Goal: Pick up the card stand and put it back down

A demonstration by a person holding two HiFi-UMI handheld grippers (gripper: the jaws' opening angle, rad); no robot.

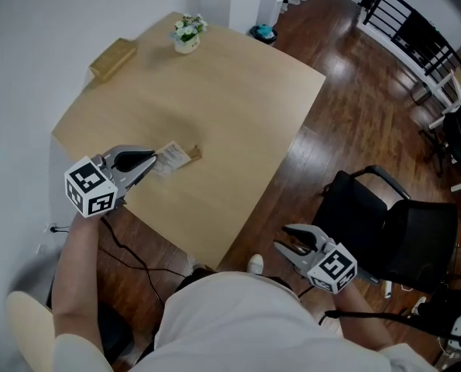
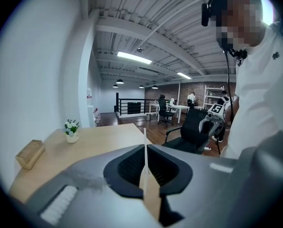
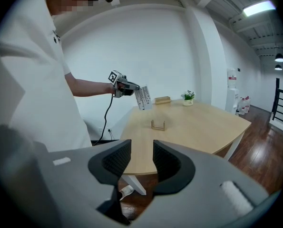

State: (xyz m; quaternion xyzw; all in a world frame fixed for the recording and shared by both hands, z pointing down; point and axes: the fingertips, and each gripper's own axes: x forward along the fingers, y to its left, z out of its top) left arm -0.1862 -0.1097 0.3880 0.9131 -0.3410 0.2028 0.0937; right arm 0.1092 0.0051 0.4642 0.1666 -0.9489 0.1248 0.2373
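A small wooden card stand (image 1: 194, 153) (image 3: 158, 125) sits on the light wooden table (image 1: 238, 107), with nothing in it. My left gripper (image 1: 149, 162) (image 2: 145, 148) is shut on a white printed card (image 1: 171, 157) and holds it in the air just left of the stand. In the left gripper view the card (image 2: 144, 160) shows edge-on between the pads. The right gripper view shows that card (image 3: 142, 98) lifted above the table, apart from the stand. My right gripper (image 1: 290, 244) (image 3: 142, 161) hangs off the table's near right side, open, with nothing between its fingers.
A small flower pot (image 1: 187, 34) and a wooden box (image 1: 112, 58) stand at the table's far edge. A black office chair (image 1: 389, 231) is on the wood floor to the right. A cable runs down from the left gripper.
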